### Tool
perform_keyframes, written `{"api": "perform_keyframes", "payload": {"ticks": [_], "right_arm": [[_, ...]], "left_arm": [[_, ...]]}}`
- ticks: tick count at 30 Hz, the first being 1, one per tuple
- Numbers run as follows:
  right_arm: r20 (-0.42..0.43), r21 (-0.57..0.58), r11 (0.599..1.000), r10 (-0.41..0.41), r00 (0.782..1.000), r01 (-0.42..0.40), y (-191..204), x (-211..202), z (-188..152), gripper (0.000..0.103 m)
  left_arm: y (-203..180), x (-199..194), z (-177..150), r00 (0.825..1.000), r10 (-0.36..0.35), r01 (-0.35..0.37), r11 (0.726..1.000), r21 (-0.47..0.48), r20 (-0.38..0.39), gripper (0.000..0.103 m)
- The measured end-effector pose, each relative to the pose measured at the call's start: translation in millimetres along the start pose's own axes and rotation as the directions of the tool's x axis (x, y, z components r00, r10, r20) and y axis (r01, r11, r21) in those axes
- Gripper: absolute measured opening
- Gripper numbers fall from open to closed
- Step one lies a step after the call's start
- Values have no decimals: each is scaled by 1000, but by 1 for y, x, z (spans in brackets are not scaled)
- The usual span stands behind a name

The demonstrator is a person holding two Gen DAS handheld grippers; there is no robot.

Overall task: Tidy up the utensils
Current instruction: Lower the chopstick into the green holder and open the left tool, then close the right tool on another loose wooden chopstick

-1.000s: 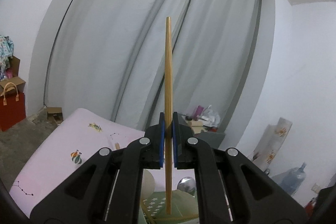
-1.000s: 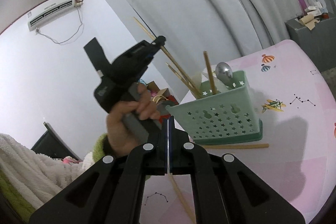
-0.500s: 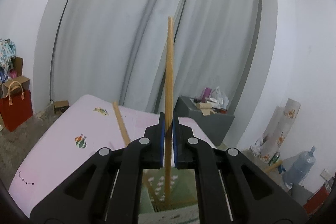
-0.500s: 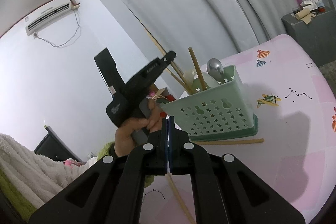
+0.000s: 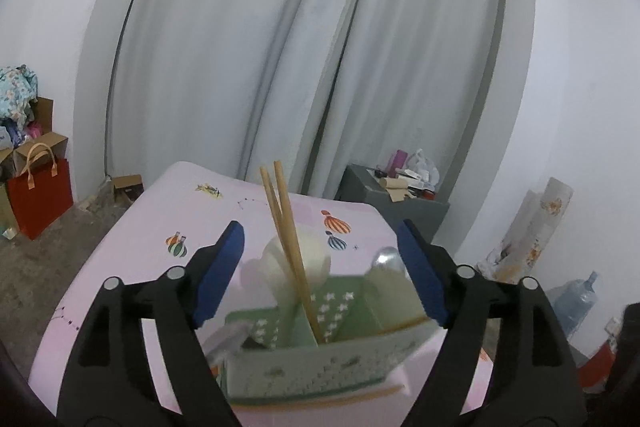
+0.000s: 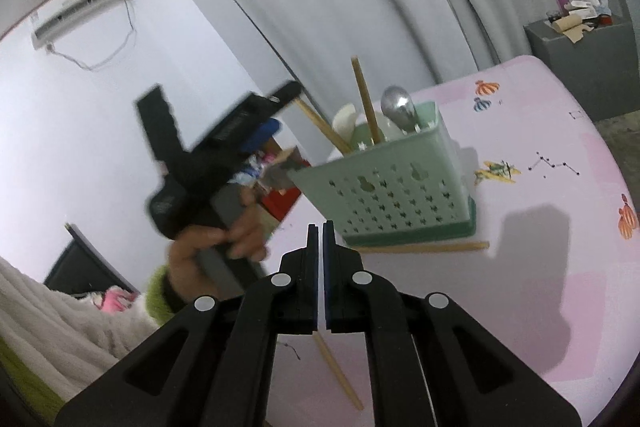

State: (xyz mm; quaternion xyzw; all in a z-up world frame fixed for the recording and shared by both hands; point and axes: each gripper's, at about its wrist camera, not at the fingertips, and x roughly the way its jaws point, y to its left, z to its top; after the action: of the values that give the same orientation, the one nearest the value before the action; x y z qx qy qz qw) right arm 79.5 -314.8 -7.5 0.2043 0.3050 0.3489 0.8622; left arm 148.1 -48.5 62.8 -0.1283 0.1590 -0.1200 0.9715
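A green perforated utensil basket (image 5: pixel 320 367) (image 6: pixel 392 187) stands on the pink table. Two wooden chopsticks (image 5: pixel 288 239) stand in it, with a white spoon (image 5: pixel 280 259) and a metal spoon (image 6: pixel 400 107). My left gripper (image 5: pixel 320 267) is open wide just above the basket, empty; it also shows in the right wrist view (image 6: pixel 256 131) to the basket's left. My right gripper (image 6: pixel 320 231) is shut and empty in front of the basket. One loose chopstick (image 6: pixel 420 248) lies at the basket's base, another (image 6: pixel 338 371) lies under my right gripper.
The pink tablecloth (image 6: pixel 560 287) with balloon prints extends right of the basket. A grey cabinet (image 5: pixel 392 203) with clutter stands behind the table by the grey curtains. A red bag (image 5: pixel 38 199) and boxes sit on the floor at left.
My left gripper opened and let go of the chopstick, which now stands in the basket beside the other one. The right gripper stayed shut and barely moved.
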Motion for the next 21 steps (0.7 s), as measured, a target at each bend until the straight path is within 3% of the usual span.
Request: {"api": "perform_keyframes", "payload": {"ticks": [3, 4, 9, 14, 18, 21], "right_arm": [[-15, -9, 1000, -24, 1000, 24, 1, 2, -3, 37], [-16, -17, 999, -28, 999, 28, 2, 3, -4, 38], [-80, -81, 995, -64, 995, 57, 11, 18, -5, 39], [-213, -176, 984, -63, 975, 26, 33, 61, -14, 39], [-340, -304, 952, -89, 936, -20, 61, 112, -35, 39], [-409, -406, 912, -129, 903, -54, 82, 147, -53, 39]], "left_arm": [[-1, -30, 0, 999, -41, 41, 999, 15, -7, 85], [-1, -38, 0, 999, -53, 53, 998, 23, -7, 86], [9, -90, -5, 996, -93, 93, 991, 97, 4, 91], [41, -122, -25, 998, 11, -1, 989, 151, -66, 92], [73, -131, -47, 982, 122, -103, 986, 133, -146, 92], [95, -136, -58, 968, 168, -152, 984, 95, -187, 92]]}}
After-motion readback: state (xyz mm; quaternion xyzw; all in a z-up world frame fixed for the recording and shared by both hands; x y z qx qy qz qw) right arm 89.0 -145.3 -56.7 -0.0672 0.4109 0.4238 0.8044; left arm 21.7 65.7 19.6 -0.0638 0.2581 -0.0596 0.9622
